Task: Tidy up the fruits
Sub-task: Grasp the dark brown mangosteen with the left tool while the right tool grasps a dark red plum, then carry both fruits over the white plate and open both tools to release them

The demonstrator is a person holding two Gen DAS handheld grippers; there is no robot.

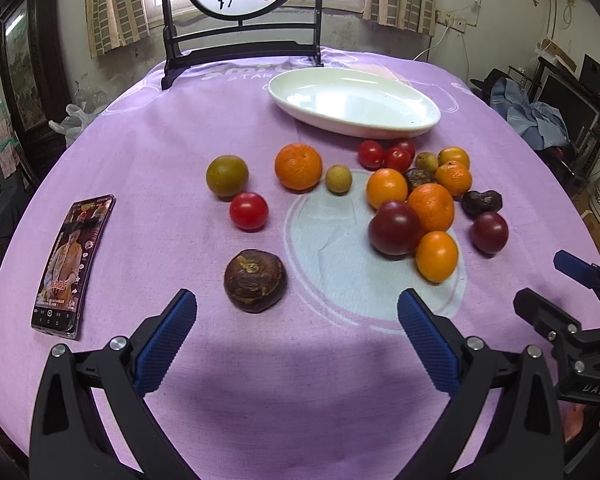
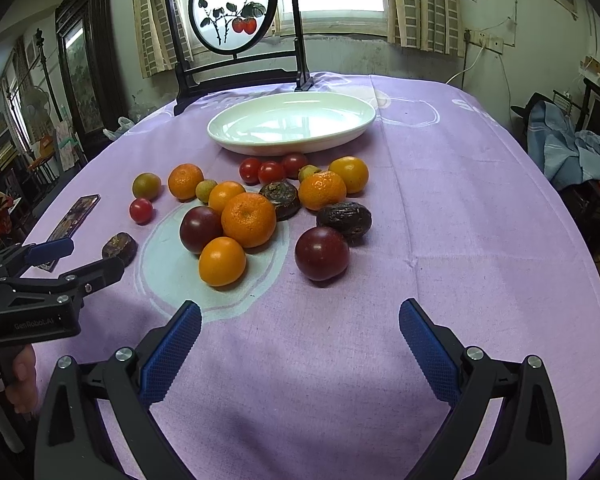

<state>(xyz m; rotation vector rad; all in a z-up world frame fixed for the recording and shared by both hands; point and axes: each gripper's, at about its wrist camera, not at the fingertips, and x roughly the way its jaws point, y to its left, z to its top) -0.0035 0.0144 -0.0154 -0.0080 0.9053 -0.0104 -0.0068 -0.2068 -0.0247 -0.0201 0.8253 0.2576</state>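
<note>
Glossy oval plate (image 2: 292,124), smooth round fruits (image 2: 248,220), both grippers' ribbed fingers (image 1: 168,344) spread wide, empty

lilac tablecloth (image 1: 148,152), white plate (image 1: 420,122), orange mandarins (image 1: 298,166)

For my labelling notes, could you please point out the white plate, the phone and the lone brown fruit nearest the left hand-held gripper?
white plate (image 1: 380,130), left wrist view, near rim.
phone (image 1: 70,264), left wrist view, screen middle.
brown fruit (image 1: 255,280), left wrist view, top.
</note>
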